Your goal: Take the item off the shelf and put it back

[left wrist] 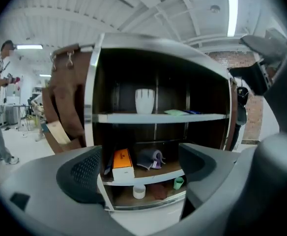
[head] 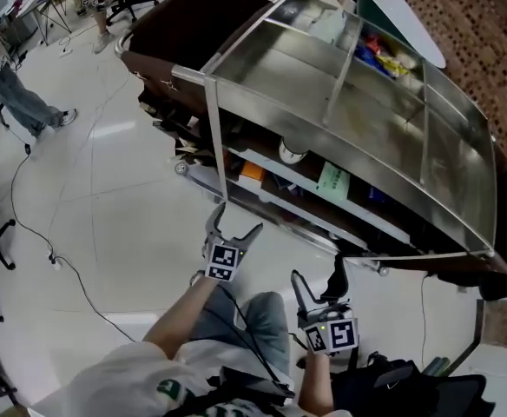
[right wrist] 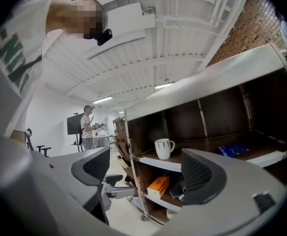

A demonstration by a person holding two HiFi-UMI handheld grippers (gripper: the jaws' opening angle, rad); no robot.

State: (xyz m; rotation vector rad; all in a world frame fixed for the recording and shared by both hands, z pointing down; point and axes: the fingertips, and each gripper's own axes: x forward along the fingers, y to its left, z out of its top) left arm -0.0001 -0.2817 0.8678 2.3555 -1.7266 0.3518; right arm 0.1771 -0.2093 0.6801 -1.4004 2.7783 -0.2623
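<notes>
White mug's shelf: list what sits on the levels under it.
Next level down: an orange box and a grey bundle. Bottom level: a small white cup, a small green cup and a dark item I can't identify. Their dark rear corners can't be made out.

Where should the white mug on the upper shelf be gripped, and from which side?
Grip the white mug across its body, coming in level through the shelf's open front. It stands upright near the front edge with free space on both sides. Its handle seems turned to the right and rearward, away from that approach, so the rounded wall is probably the easiest hold.
</notes>
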